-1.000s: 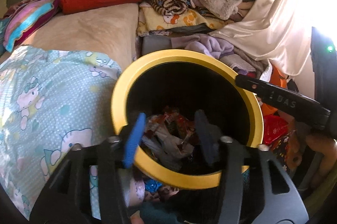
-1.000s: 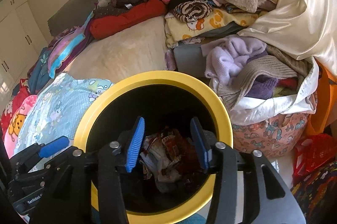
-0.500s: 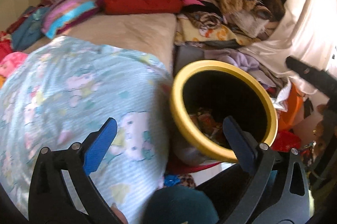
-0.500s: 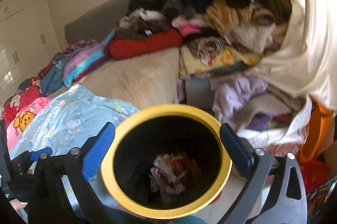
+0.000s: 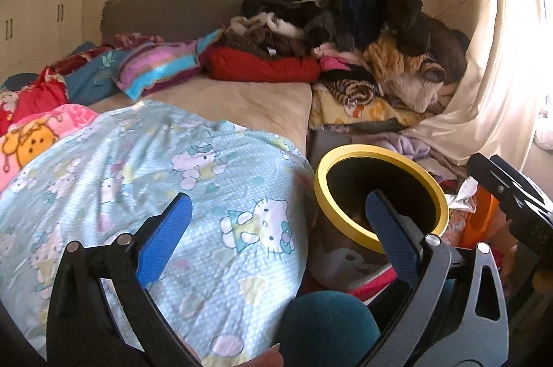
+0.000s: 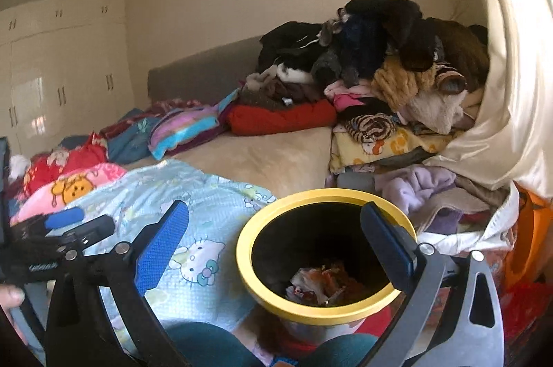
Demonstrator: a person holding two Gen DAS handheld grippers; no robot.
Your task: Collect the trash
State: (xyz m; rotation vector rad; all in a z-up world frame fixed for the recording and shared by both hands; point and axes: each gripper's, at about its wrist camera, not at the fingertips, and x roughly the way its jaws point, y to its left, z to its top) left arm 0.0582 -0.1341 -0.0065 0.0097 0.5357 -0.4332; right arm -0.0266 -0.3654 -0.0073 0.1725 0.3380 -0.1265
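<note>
A round bin with a yellow rim [image 5: 325,201] [image 6: 247,273] stands beside the bed. Crumpled wrappers [image 6: 318,284] lie at its bottom in the right wrist view. My left gripper [image 5: 276,239] is open and empty, raised over the edge of the light blue Hello Kitty blanket [image 5: 138,177], its right finger in front of the bin. My right gripper [image 6: 276,242] is open and empty, held above and in front of the bin mouth. The left gripper also shows at the left edge of the right wrist view [image 6: 62,232].
A bed with a beige sheet [image 5: 249,104] carries a red cushion [image 5: 262,68], a striped pillow [image 5: 159,66] and a big pile of clothes [image 5: 363,31]. A cream curtain [image 5: 501,73] hangs at right. White wardrobes [image 6: 58,83] line the left wall.
Both grippers opened wide and pulled up and back from inside the bin. The view now takes in the whole bed; the wrappers stay in the bin.
</note>
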